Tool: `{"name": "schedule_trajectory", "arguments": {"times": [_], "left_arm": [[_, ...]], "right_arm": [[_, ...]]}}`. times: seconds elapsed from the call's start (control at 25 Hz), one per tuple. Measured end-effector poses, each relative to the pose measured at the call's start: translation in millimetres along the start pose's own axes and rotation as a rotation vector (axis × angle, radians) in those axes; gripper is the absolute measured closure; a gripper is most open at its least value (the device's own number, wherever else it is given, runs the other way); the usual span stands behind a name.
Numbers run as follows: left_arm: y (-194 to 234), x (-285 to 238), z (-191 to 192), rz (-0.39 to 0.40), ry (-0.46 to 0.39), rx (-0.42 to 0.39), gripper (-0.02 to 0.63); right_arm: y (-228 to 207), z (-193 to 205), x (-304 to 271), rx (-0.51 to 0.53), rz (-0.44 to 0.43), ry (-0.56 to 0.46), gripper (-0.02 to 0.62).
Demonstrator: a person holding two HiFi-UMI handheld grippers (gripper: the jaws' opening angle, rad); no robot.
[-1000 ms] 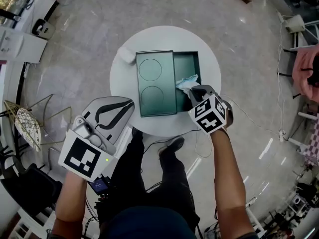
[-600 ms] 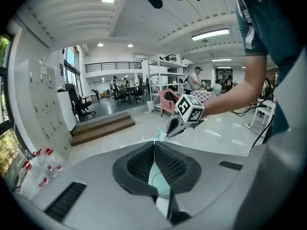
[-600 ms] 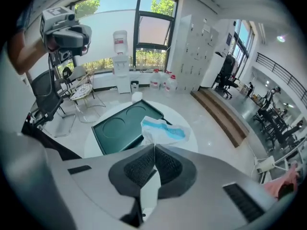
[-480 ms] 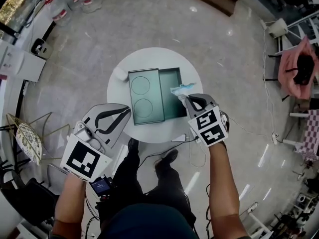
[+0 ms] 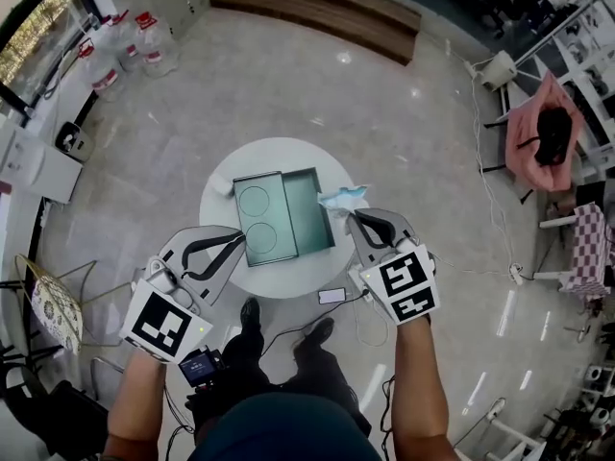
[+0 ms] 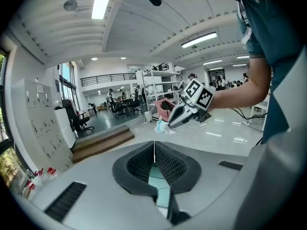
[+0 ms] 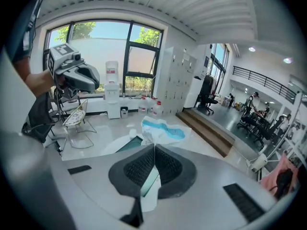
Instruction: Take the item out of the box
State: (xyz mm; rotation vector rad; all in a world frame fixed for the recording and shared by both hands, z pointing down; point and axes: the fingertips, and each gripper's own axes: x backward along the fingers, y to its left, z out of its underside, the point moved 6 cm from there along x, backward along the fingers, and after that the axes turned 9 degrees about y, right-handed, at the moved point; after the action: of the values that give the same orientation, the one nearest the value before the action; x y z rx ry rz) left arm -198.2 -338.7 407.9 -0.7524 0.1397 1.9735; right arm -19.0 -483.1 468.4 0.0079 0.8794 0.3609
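Jaws on right gripper (image 7: 154, 150) are fully closed, pinching one edge of the packet (image 7: 163, 131). The packet is clear of the box (image 5: 309, 209); in the head view it shows just past the box's right edge. Left gripper (image 6: 154, 151) jaws are also together, with nothing between the pads.

Head view only: the box is an open teal rectangular tray. A flat lid (image 5: 256, 221) with two circles on it lies alongside, both on a round white table (image 5: 288, 279).

Right gripper view only: the packet is crinkled white film with a blue band, print too small to read. Pads are black and ribbed. Marker cubes carry black-and-white squares.
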Motion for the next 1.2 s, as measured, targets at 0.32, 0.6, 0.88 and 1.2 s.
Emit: {"name": "schedule_trajectory", "arguments": {"times": [0.32,0.6,0.88,1.2], "left_arm": [[-25.9,40.4,-47.2,0.004,-0.053,-0.067,0.584],[-52.5,76.3,-87.7,0.004,-0.099,-0.139,0.584],[-75.2,107.4,-112.4,0.003,-0.122,-0.176,0.584],[-99.6,131.3,-134.9,0.010,-0.159,-0.204,0.584]], "right_arm": [[16.7,-22.6,95.6,-0.049,0.040,-0.138,0.557],[35.1,-32.5,175.2,-0.067,0.066,-0.251,0.557],[54.3,-34.3,237.9,-0.082,0.078,-0.337,0.557],[73.7,-30.9,292.6,-0.129,0.050,-0.433,0.557]]}}
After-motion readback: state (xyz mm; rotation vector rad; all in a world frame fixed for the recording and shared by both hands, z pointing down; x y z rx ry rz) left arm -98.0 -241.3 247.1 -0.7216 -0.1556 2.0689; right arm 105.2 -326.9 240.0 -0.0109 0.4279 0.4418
